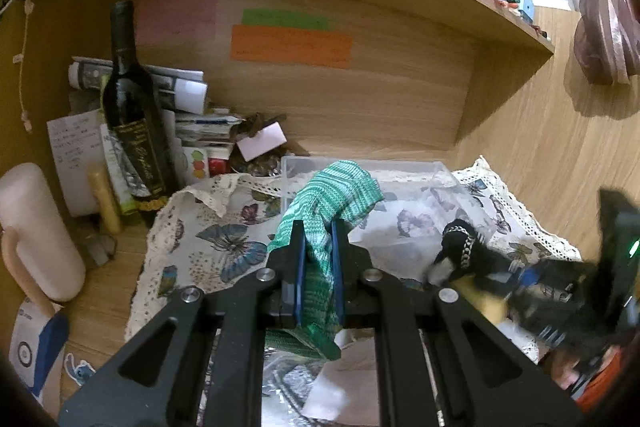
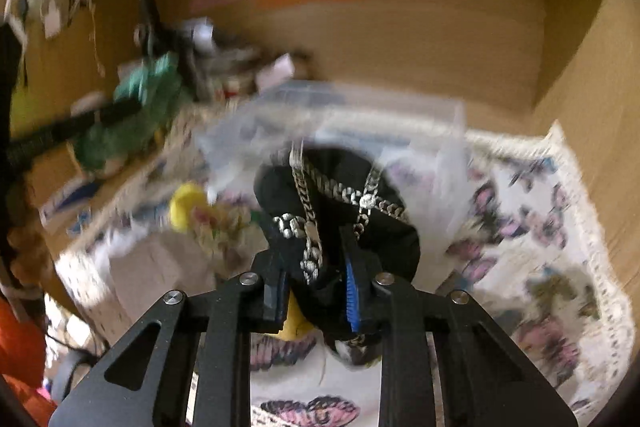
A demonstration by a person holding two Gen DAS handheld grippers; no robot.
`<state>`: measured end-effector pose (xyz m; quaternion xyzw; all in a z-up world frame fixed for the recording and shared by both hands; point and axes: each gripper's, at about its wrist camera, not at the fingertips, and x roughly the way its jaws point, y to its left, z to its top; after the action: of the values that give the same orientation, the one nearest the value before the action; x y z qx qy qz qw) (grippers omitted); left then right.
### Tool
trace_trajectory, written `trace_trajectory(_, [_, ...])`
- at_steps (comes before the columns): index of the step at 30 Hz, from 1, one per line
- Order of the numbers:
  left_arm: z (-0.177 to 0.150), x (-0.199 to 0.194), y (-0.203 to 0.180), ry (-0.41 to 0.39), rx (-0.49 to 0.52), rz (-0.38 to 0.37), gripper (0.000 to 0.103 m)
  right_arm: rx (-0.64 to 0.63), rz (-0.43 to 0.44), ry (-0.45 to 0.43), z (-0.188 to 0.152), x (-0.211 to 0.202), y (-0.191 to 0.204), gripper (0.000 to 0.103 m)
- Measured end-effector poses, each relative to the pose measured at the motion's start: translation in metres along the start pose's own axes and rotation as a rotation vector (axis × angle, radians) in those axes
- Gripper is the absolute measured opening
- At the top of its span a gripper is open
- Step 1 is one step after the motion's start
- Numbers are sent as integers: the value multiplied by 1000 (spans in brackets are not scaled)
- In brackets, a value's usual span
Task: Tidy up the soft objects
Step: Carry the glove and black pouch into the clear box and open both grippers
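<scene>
Over the butterfly-print cloth (image 1: 224, 243), both grippers are loaded. Left gripper (image 1: 319, 227): jaws narrow, clamped on a green-and-white knitted cloth (image 1: 336, 195); the knit bulges up past the fingertips and a tail hangs below the pads. Its upper fold shows in front of the near-left corner of a clear plastic bin (image 1: 400, 167), which sits on the far part of the butterfly cloth; whether knit touches bin, cannot tell.

Right gripper (image 2: 316, 247): jaws narrow, clamped on a black soft item with silver chains (image 2: 340, 195), held above the butterfly cloth just in front of the clear bin (image 2: 440, 115). Chains drape across its top and down between the fingers. A yellow object (image 2: 186, 205) lies on the cloth just left of the black item; blurred, kind unclear. In the left wrist view the same black chained item (image 1: 460, 239) sits right of the knit, apart from it, with the right gripper (image 1: 520, 279) motion-blurred behind.

Left of the butterfly cloth: a dark wine bottle (image 1: 134, 115) upright against a stack of papers (image 1: 192, 131), a white jug with handle (image 1: 36, 231) nearer the camera. On the back panel beyond the cloth, orange (image 1: 292, 47), green and pink paper notes
</scene>
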<state>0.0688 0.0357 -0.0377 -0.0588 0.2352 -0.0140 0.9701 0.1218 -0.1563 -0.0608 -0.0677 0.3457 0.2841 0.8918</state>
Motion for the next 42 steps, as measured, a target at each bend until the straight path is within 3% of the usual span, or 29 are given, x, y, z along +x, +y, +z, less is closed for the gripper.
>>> trace_trajectory(3, [-2,5,-2,17,3,-3,11,-7,33,56,-10,14,4,20])
trace_trajectory(15, [-2,15,-10,35,23,-8,11,11,67,-19,7,-18,-7,20])
trace_trajectory(16, [-1,16,-10,35,22,-12,11,11,48,-27,7,-21,-6,18])
trace_trajectory(17, [-1,16,-11,34,22,-14,11,7,28,-42,7,-24,-7,8])
trace_trajectory(23, [-1,17,-14,29,27,-18,11,5,39,-12,7,-18,-8,9])
trace_trajectory(25, [-1,17,-14,25,20,-15,11,9,71,20,5,-11,-5,16])
trace_trajectory(28, [-3,15,-11,25,14,-10,11,0,88,12,3,-5,3,43])
trace_trajectory(33, [-5,9,-6,21,11,0,11,-40,80,25,8,14,18,44])
trace_trajectory(37, [-6,5,-2,13,3,13,11,-49,53,50,10,32,19,13])
trace_trajectory(42, [-4,4,3,7,-2,22,11,-49,27,-21,13,15,19,11])
